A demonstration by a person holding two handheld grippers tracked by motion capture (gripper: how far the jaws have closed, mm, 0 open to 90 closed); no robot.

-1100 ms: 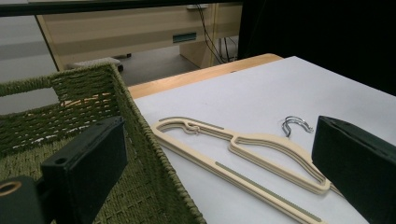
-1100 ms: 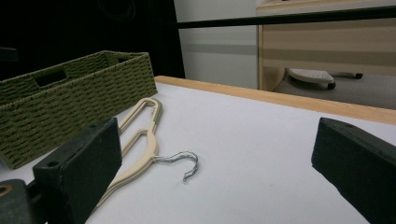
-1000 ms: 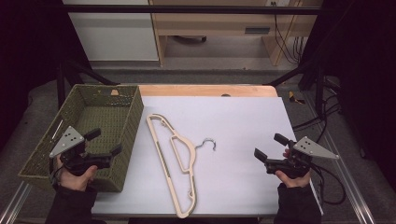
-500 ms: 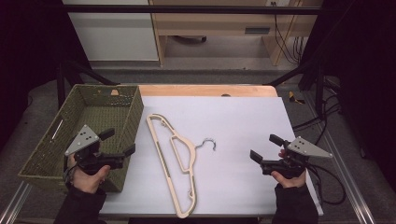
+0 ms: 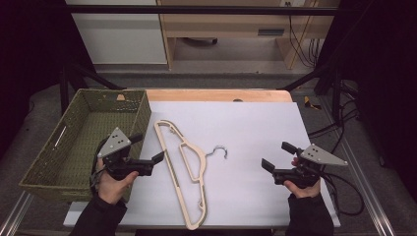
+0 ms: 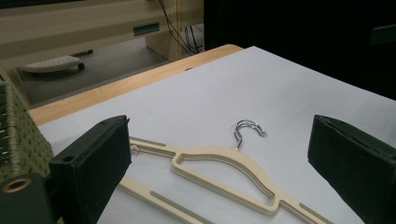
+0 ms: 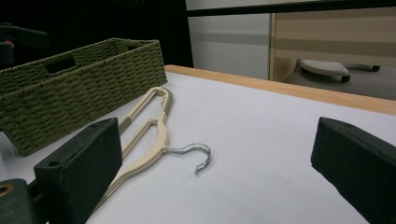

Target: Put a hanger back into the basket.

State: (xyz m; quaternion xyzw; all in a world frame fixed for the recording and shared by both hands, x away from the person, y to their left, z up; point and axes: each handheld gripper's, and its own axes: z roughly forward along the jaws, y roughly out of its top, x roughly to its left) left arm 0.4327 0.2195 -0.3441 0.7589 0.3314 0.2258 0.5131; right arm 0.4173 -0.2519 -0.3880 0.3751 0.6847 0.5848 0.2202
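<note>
Left of the hanger (image 5: 183, 167) sits the woven basket (image 5: 74, 142), and your left gripper (image 5: 146, 153) hovers just beside the hanger's near arm — jaws wide, holding nothing. The hanger lies flat on the bench (image 5: 255, 132), hook pointing right. Well right of it, your right gripper (image 5: 278, 156) waits, jaws wide too.

Cream plastic hanger (image 5: 183, 172) with metal hook (image 5: 219, 151), flat on white tabletop, beside green basket.
</note>
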